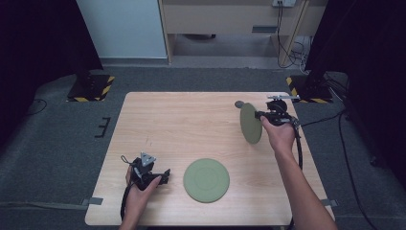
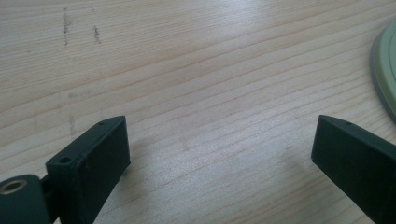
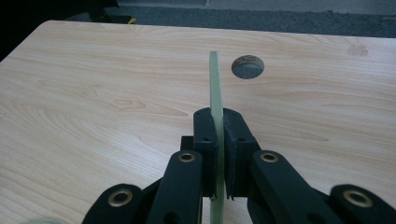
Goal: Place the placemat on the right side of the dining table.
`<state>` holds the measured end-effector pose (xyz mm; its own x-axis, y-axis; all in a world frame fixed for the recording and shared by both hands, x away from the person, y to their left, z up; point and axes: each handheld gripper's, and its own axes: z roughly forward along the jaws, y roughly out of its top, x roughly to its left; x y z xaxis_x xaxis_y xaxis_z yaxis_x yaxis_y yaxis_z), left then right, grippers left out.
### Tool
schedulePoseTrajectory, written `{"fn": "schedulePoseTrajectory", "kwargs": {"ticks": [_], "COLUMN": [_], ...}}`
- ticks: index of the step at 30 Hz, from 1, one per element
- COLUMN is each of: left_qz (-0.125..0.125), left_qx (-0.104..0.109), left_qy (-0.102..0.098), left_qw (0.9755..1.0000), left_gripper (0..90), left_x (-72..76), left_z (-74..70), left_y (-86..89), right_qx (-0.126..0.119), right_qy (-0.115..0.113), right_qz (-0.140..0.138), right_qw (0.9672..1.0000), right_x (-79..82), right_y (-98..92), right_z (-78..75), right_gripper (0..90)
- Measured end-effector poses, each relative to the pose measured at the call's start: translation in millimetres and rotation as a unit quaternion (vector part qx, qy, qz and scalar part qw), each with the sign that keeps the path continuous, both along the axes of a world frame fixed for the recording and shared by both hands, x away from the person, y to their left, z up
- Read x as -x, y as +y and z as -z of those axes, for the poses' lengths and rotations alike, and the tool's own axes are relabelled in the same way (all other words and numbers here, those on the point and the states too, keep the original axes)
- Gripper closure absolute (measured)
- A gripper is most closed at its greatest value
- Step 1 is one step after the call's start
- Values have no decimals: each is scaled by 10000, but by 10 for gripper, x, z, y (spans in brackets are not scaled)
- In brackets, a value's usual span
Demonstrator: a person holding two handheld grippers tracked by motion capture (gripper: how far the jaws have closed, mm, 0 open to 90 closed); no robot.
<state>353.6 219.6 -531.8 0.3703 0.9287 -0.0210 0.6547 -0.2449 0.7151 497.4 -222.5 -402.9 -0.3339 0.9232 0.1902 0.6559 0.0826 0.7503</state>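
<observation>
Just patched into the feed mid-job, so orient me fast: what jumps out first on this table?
The green plate held on edge above the table's far right part, its rim pinched in the right tongs. A second green plate lies flat near the front edge. Beside it, the left tongs sit low over bare wood, open and holding nothing.

My left gripper (image 2: 219,140) hangs low over the pale, wood-grain table top (image 2: 196,60), its 2 black, blocky jaws spread wide with nothing but bare board between them. At the right edge curves part of a round, flat, pale green plate (image 2: 385,70) with a grey rim, lying on the table just beyond my right-hand jaw. Faint dark scuff marks (image 2: 79,32) dot the wood at upper left.
</observation>
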Motion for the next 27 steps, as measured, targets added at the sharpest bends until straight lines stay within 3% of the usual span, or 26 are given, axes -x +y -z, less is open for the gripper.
{"fn": "schedulePoseTrajectory", "kwargs": {"ticks": [8, 19, 24, 27], "left_qz": [-24, -268, -246, -196], "left_qx": [17, -39, -31, -164], "left_qy": [30, -4, 51, 71], "left_qw": [10000, 9996, 9997, 9996], "left_gripper": [38, 31, 31, 32], "left_x": [-17, -40, -96, -135], "left_z": [16, 13, 22, 32], "left_y": [2, 14, 7, -41], "right_qx": [120, 31, -94, -169], "right_qy": [7, 118, 242, 304], "right_qz": [31, 271, 402, 449], "right_qw": [9999, 9996, 9989, 9984], "right_x": [36, 15, -37, -47], "right_y": [-188, -490, -667, -752], "right_z": [37, 183, 306, 388], "right_gripper": [860, 859, 859, 859]}}
